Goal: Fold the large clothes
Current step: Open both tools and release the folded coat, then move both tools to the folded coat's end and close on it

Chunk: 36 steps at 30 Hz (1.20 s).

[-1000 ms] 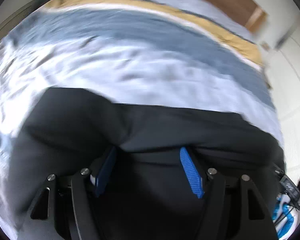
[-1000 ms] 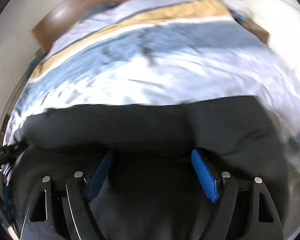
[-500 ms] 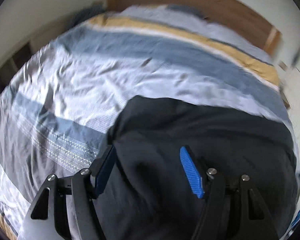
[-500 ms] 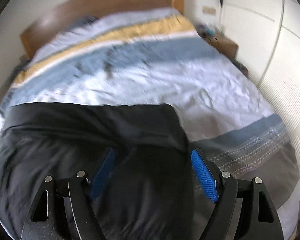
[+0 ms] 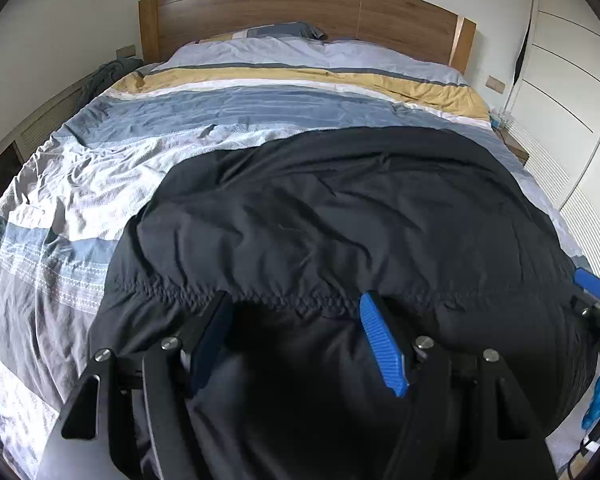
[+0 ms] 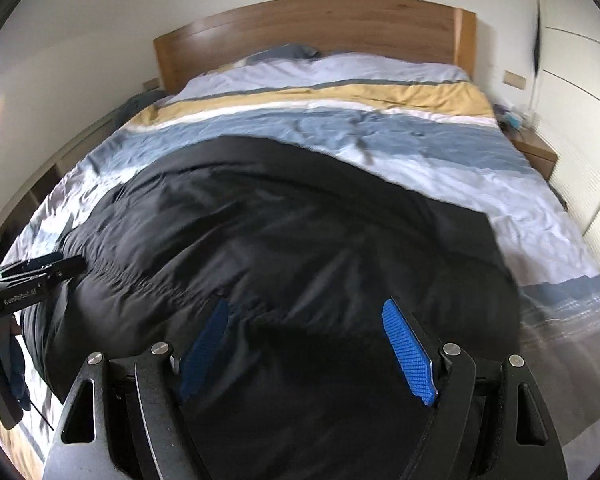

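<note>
**Dark garment drawn out flat on the bed**

Compared with a moment ago, both wrist views have pulled back, and the large black padded garment (image 5: 340, 216) now shows spread across the foot end of the striped blue, white and yellow duvet (image 5: 260, 100). The left gripper (image 5: 296, 340) and right gripper (image 6: 308, 344) stand wide apart over its gathered hem; whether either pinches the fabric I cannot tell. Likely it is laid out, ready for a first fold.
</note>
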{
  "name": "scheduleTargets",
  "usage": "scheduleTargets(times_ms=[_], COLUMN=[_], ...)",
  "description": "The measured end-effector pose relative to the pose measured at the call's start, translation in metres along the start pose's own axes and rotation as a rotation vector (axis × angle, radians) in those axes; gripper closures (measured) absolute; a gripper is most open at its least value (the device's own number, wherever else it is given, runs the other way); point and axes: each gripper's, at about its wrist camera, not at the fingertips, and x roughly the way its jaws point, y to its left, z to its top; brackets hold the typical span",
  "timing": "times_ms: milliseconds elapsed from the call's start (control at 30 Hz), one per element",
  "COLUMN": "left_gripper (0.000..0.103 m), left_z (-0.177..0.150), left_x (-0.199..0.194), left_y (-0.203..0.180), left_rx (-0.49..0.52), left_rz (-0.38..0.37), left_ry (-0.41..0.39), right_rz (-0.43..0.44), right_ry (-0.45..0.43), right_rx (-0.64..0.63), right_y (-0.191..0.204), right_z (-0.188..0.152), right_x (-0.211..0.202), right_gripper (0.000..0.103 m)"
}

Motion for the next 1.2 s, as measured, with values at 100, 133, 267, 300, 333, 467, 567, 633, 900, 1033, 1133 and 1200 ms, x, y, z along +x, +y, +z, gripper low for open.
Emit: scheduleTargets(times_ms=[100, 133, 267, 300, 333, 467, 567, 633, 900, 1033, 1133, 1200], left_gripper=[0.038, 0.038, 0.038, 0.038, 0.038, 0.038, 0.038, 0.038, 0.037, 0.037, 0.036, 0.036], left_z=[-0.003, -0.005, -0.009, -0.010, -0.011, -0.014, -0.017, -0.018, -0.025, -0.031, -0.038, -0.043], left_x=[0.002, 0.003, 0.005, 0.005, 0.005, 0.006, 0.006, 0.007, 0.005, 0.003, 0.002, 0.000], left_y=[0.000, 0.000, 0.001, 0.002, 0.003, 0.005, 0.005, 0.005, 0.016, 0.040, 0.064, 0.081], left_rx=[-0.002, 0.002, 0.018, 0.020, 0.021, 0.021, 0.028, 0.028, 0.028, -0.007, -0.036, -0.056], left_rz=[0.001, 0.005, 0.017, 0.020, 0.022, 0.030, 0.039, 0.040, 0.058, 0.075, 0.099, 0.125], left_ry=[0.002, 0.004, 0.003, 0.003, 0.003, 0.002, -0.004, -0.005, -0.001, 0.015, 0.038, 0.051], right_rz=[0.000, 0.000, -0.018, -0.021, -0.028, -0.041, -0.055, -0.065, -0.104, -0.122, -0.138, -0.152], right_ry=[0.017, 0.018, 0.028, 0.031, 0.035, 0.049, 0.057, 0.062, 0.090, 0.110, 0.125, 0.133], right_rx=[0.003, 0.008, 0.025, 0.031, 0.041, 0.069, 0.084, 0.090, 0.108, 0.129, 0.133, 0.140], right_y=[0.004, 0.003, -0.007, -0.009, -0.014, -0.029, -0.039, -0.045, -0.069, -0.082, -0.089, -0.094], right_z=[-0.008, -0.010, -0.016, -0.018, -0.020, -0.025, -0.030, -0.032, -0.042, -0.047, -0.050, -0.053], right_x=[0.006, 0.007, 0.011, 0.010, 0.010, 0.009, 0.008, 0.008, 0.005, 0.001, -0.001, -0.004], right_gripper=[0.024, 0.023, 0.023, 0.023, 0.023, 0.022, 0.022, 0.022, 0.022, 0.022, 0.022, 0.022])
